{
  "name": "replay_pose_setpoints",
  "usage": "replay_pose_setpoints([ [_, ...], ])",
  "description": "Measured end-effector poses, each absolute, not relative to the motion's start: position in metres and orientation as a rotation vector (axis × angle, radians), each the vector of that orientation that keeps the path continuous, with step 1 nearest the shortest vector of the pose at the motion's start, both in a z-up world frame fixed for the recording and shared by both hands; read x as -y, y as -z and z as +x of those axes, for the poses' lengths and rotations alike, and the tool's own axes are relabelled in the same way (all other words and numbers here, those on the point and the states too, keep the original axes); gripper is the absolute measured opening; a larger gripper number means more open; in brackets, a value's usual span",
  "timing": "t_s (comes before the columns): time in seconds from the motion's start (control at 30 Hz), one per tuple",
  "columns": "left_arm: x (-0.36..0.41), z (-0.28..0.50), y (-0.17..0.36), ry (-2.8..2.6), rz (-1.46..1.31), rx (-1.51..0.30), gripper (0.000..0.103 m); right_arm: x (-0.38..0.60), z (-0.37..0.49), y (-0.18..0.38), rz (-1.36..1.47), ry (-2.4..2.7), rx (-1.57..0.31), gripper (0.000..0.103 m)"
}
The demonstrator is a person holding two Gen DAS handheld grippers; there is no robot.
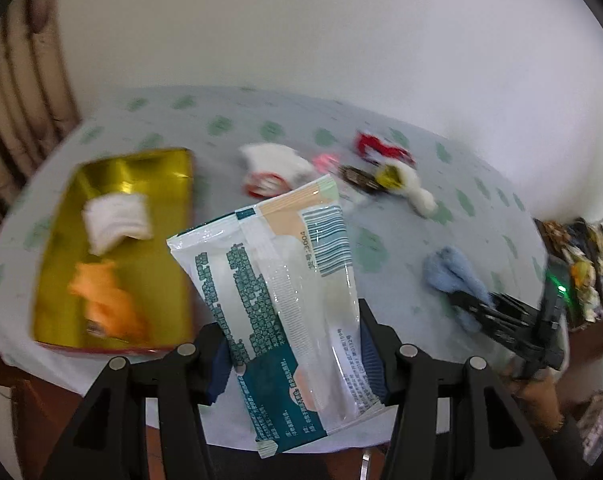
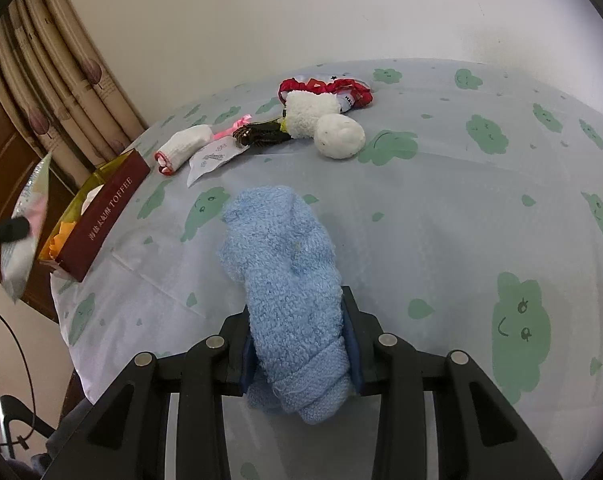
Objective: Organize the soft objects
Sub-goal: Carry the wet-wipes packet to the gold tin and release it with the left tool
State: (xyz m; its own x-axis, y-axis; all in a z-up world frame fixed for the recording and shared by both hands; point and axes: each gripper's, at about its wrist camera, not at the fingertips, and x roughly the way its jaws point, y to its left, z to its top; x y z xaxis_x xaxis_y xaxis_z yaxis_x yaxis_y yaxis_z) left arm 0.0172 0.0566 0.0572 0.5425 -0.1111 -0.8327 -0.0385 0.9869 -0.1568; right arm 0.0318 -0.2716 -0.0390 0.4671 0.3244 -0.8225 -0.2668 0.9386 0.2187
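My left gripper is shut on a white and teal tissue packet, held above the table's near edge beside the gold tin box. The box holds a white folded cloth and an orange cloth. My right gripper is shut on a light blue towel roll that rests on the table. The packet and the box also show at the left of the right wrist view.
On the cloud-print tablecloth farther back lie a white roll with red trim, a paper tag with pink ribbon, a dark hair clip, a white plush toy and a red-trimmed cloth. Curtains hang at left.
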Motion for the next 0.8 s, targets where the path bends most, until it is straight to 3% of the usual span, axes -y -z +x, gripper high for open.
replay_pose_setpoints([
  [0.37,-0.144,0.048,-0.041,-0.155,-0.154,-0.965,0.055,0.267,0.031,0.039,0.039,-0.343,-1.022,0.034],
  [0.8,-0.158,0.075,-0.015,-0.154,-0.131,-0.965,0.056,0.263,0.031,0.04,0.007,-0.326,-1.019,0.034],
])
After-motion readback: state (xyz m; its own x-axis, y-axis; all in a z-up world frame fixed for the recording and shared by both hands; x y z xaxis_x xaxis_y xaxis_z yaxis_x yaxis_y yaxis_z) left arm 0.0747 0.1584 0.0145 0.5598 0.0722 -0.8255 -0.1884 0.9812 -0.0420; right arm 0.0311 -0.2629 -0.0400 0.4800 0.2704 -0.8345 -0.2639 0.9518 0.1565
